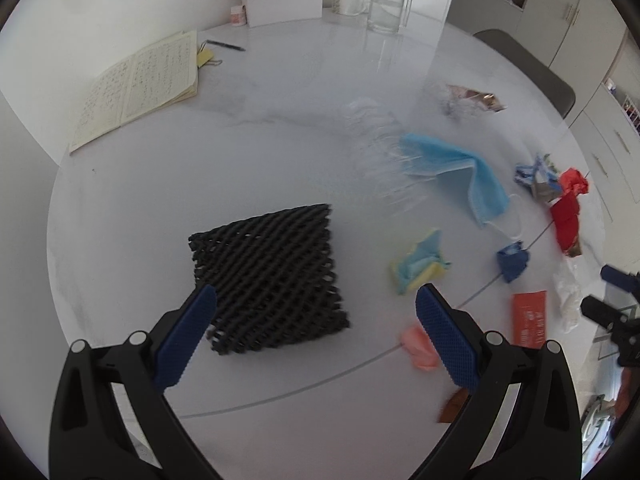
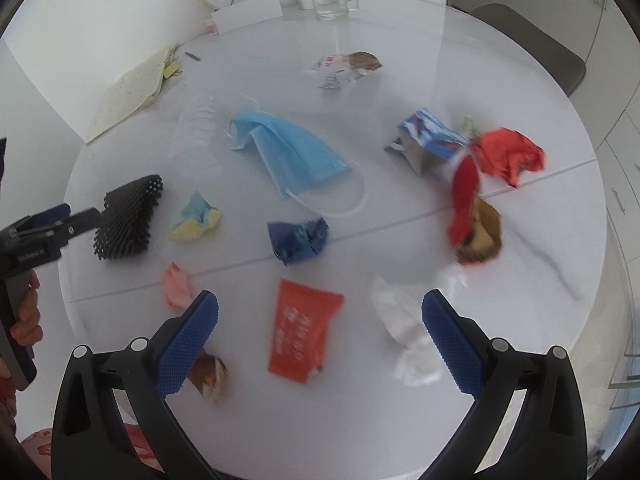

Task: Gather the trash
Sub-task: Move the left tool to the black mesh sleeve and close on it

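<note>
Both grippers gape wide: left gripper (image 1: 316, 312) over the black mesh (image 1: 268, 276), right gripper (image 2: 320, 316) over the orange packet (image 2: 302, 330).

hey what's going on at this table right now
A person holds a gripper in each hand over a round white table strewn with trash. The left gripper, open, hovers at a black foam net. The right gripper, also open, hangs above an orange packet. A blue face mask and crumpled wrappers lie untouched.
</note>
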`<action>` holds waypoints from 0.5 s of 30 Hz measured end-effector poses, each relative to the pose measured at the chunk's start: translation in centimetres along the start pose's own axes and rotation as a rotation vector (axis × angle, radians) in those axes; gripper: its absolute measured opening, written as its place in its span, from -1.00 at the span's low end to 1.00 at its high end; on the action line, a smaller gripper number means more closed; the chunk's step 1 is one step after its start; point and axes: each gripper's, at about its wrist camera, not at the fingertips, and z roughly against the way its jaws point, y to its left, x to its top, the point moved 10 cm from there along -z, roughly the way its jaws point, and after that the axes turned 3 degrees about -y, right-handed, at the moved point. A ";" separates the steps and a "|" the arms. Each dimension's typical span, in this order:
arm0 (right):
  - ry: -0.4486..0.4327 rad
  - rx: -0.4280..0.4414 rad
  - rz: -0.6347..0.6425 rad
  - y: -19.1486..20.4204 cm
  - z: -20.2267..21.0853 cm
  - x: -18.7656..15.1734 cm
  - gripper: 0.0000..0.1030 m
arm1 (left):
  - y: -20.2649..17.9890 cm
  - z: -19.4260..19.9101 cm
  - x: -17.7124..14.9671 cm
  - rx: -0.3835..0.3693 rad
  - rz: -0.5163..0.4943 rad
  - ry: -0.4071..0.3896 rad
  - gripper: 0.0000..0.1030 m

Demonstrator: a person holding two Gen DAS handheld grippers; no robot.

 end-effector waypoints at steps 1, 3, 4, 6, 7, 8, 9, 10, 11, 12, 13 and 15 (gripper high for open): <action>0.006 0.005 0.003 0.7 -0.5 0.6 0.96 | 0.7 -1.0 -0.1 0.010 -0.007 0.013 0.86; 0.014 0.008 0.012 1.7 -1.2 1.5 0.96 | 1.9 -2.6 -0.3 0.023 -0.008 0.045 0.86; 0.020 0.007 0.019 2.3 -1.7 2.1 0.96 | 2.5 -3.5 -0.6 0.020 0.004 0.075 0.86; 0.023 0.008 0.026 3.1 -2.2 3.0 0.96 | 3.3 -4.6 -0.8 -0.022 0.060 0.108 0.86; 0.025 0.011 0.026 3.6 -2.5 3.5 0.96 | 3.5 -4.9 -0.8 -0.038 0.082 0.113 0.85; 0.027 0.014 0.025 3.9 -2.7 3.8 0.96 | 3.8 -5.3 -0.8 -0.044 0.099 0.117 0.86; 0.029 0.017 0.024 4.1 -3.0 4.1 0.96 | 4.1 -6.0 -0.7 -0.043 0.115 0.126 0.86; 0.033 0.020 0.022 4.4 -3.2 4.5 0.96 | 4.3 -6.4 -0.8 -0.047 0.123 0.135 0.86; 0.036 0.022 0.023 4.7 -3.4 4.8 0.96 | 4.4 -7.0 -0.8 -0.058 0.137 0.148 0.86; 0.039 0.023 0.026 5.1 -3.7 5.1 0.96 | 4.4 -7.4 -0.8 -0.070 0.150 0.158 0.85; 0.041 0.022 0.031 5.4 -3.9 5.5 0.96 | 4.4 -7.9 -0.8 -0.092 0.171 0.170 0.86; 0.041 0.021 0.039 5.9 -4.1 6.0 0.96 | 4.4 -8.4 -0.8 -0.102 0.198 0.179 0.85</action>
